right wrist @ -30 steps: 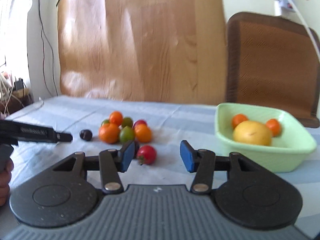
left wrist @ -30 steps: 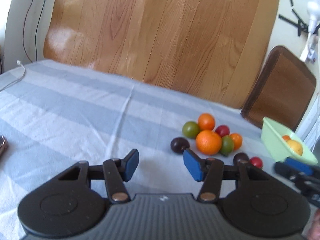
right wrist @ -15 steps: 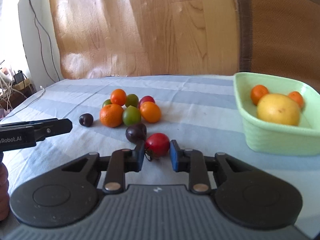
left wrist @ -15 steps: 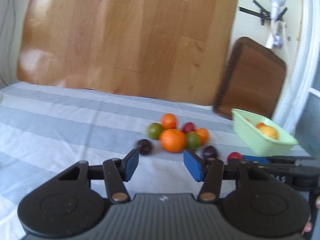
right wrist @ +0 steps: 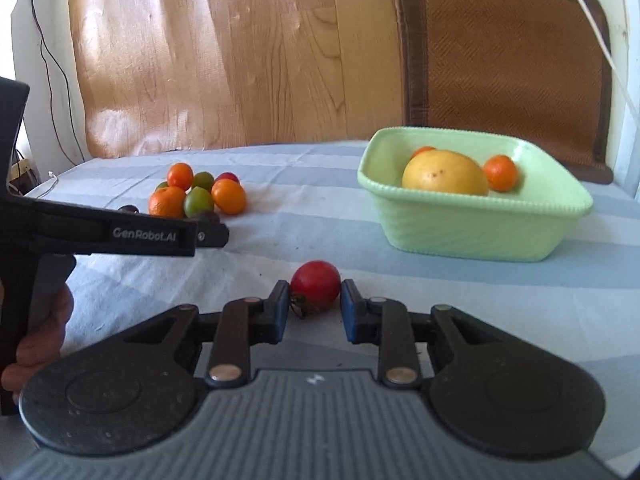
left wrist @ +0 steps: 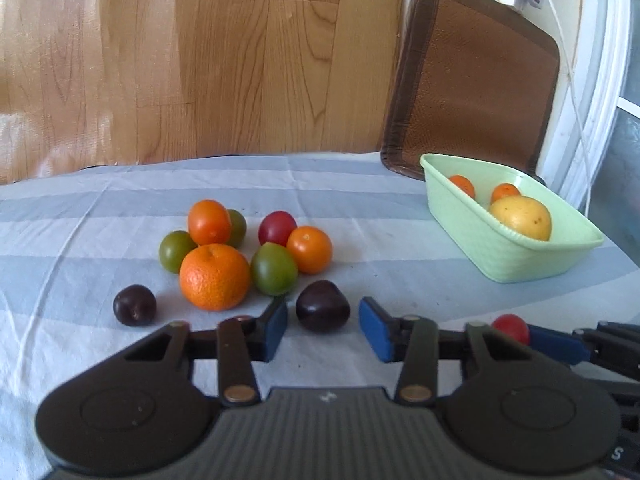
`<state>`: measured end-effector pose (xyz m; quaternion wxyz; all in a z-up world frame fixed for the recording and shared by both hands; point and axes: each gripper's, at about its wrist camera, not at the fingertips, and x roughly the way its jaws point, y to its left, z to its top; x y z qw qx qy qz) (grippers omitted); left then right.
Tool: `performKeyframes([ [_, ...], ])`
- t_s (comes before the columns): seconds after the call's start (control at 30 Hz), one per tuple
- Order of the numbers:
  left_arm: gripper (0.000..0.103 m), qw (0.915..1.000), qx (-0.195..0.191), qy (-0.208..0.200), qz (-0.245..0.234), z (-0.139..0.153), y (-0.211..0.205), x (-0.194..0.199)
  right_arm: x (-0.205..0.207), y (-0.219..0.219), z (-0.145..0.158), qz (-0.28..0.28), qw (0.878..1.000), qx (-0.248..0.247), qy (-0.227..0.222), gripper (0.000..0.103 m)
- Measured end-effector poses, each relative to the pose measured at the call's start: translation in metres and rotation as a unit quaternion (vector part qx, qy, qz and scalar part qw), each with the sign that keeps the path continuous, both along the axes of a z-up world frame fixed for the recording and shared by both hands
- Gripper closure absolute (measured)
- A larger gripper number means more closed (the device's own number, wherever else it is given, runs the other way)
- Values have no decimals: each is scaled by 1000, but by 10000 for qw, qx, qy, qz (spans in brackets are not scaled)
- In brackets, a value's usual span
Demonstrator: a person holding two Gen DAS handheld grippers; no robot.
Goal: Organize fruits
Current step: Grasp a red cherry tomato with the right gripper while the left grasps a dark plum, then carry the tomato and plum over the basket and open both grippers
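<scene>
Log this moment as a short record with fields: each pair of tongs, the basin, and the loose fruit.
left tongs: jaws closing, dark plum between the pads, gaps still showing on both sides
right tongs: shut on red fruit, which sits on the striped cloth
green basin: holds one big yellow fruit and two small orange ones
loose cluster: oranges, green fruits and one red, bunched together on the cloth
second dark plum: alone, left of the cluster
</scene>
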<state>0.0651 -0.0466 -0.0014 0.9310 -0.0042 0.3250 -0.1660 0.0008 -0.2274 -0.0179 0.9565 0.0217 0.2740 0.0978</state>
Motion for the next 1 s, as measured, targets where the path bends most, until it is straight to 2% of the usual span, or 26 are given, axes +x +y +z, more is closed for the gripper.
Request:
performKeyframes([
  [0.1, 74, 10000, 21, -24, -8, 1, 0, -3, 0, -2, 0, 44, 9999, 143, 10, 73],
  [0.17, 74, 9998, -184, 19, -61, 3, 1, -10, -2, -8, 1, 55, 9994, 337, -53, 74],
  [0.27, 74, 9982, -537, 94, -247, 12, -5, -18, -18, -21, 7, -52, 9962, 676, -544, 74],
  [0.33, 74, 9965, -663, -38, -502, 26, -20, -20, -28, -31, 11, -274, 9912, 839, -990, 73],
  [0.43, 73, 9930, -728, -329, -871, 50, -48, -20, -33, -45, 20, -922, 9821, 493, -1569, 73],
  [0.5, 73, 9909, -704, -453, -1052, 61, -71, -16, -29, -60, 27, -1226, 9758, 330, -1779, 73],
  [0.63, 73, 9908, -585, -510, -1109, 64, -105, 2, -5, -78, 27, -1447, 9730, -45, -1798, 73],
  [0.73, 73, 9918, -569, -361, -1088, 63, -120, 25, 3, -87, 20, -1513, 9755, 95, -1597, 73],
  [0.8, 73, 9918, -496, -288, -1142, 61, -130, 36, 1, -94, 20, -1563, 9733, 356, -1645, 62],
  [0.83, 72, 9917, -444, -288, -1172, 60, -137, 41, -1, -97, 19, -1585, 9721, 445, -1668, 48],
  [1.0, 63, 9933, -407, -176, -1067, 54, -150, 53, 2, -106, 18, -1614, 9723, 768, -1508, 46],
])
